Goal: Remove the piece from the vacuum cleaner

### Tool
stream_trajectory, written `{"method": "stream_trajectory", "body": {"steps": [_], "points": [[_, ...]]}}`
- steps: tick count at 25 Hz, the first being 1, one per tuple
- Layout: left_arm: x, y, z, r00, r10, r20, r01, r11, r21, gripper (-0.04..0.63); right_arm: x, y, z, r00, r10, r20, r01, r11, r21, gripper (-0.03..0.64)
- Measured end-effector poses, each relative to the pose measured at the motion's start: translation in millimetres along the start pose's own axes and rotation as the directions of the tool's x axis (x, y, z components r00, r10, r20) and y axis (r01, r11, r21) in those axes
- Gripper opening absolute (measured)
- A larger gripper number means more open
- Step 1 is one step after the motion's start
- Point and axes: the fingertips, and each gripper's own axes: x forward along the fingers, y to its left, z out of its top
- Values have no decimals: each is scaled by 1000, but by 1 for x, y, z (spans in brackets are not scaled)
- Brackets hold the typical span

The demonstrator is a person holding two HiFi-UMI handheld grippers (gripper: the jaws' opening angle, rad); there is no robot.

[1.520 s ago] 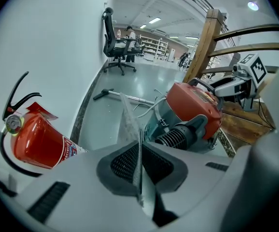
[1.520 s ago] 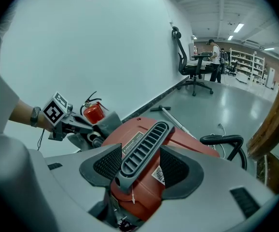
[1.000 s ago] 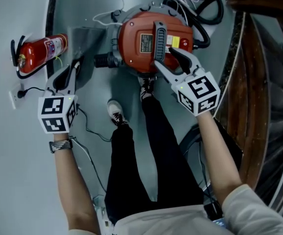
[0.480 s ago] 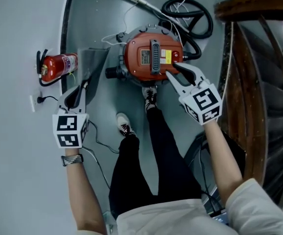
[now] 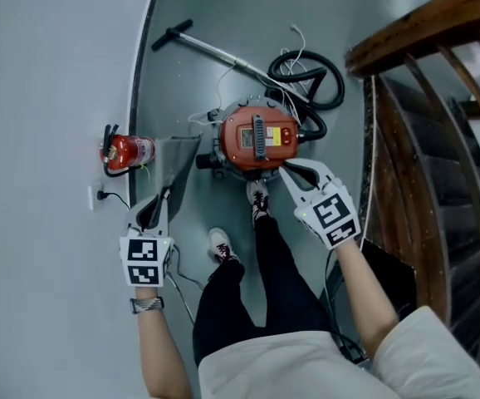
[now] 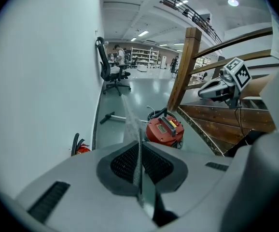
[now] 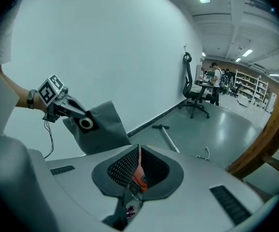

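Against the earlier frames, the floor scene now looks smaller and farther below, and both grippers sit higher above it. The fire extinguisher (image 5: 126,151) at the left wall has shrunk toward mid-frame. The wand (image 5: 215,50) and the whole hose (image 5: 306,77) coil now fit in the head view. The left gripper (image 5: 162,199) has the same grip as before, fingers pressed together on the top edge of the grey dust bag (image 5: 180,160). The bag hangs in the air, off the vacuum cleaner (image 5: 259,137) and to its left. The right gripper (image 5: 290,171) stood wide apart beside the black handle (image 5: 262,131). Its jaws have just been closing and now meet with nothing pinched; only a red sliver of the vacuum shows behind the slit.

Hard to see: in the head view the bag blends into the grey floor and its lower edge is unclear. The left gripper view shows it only edge-on, as a thin strip. The right gripper view shows its black collar (image 7: 85,123) with a round hole. A dark stub (image 5: 206,161) on the vacuum's left side is probably the inlet. The person's torso is cut off at the bottom, the wooden stair railing (image 5: 427,15) at the right.

Pose: both forearms reach forward and the grippers tilt down and ahead. The left arm is straight, with a watch (image 5: 147,304) on the wrist. The right arm angles inward, with its tips over the vacuum's near right rim.
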Motion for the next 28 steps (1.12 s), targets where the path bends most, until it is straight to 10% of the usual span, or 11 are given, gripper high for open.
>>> {"method": "stream_trajectory", "body": {"steps": [28], "points": [[-237, -68, 142, 965, -80, 250, 5, 958, 285, 23, -236, 69, 189, 952, -122, 280, 165, 977, -135, 34]]}}
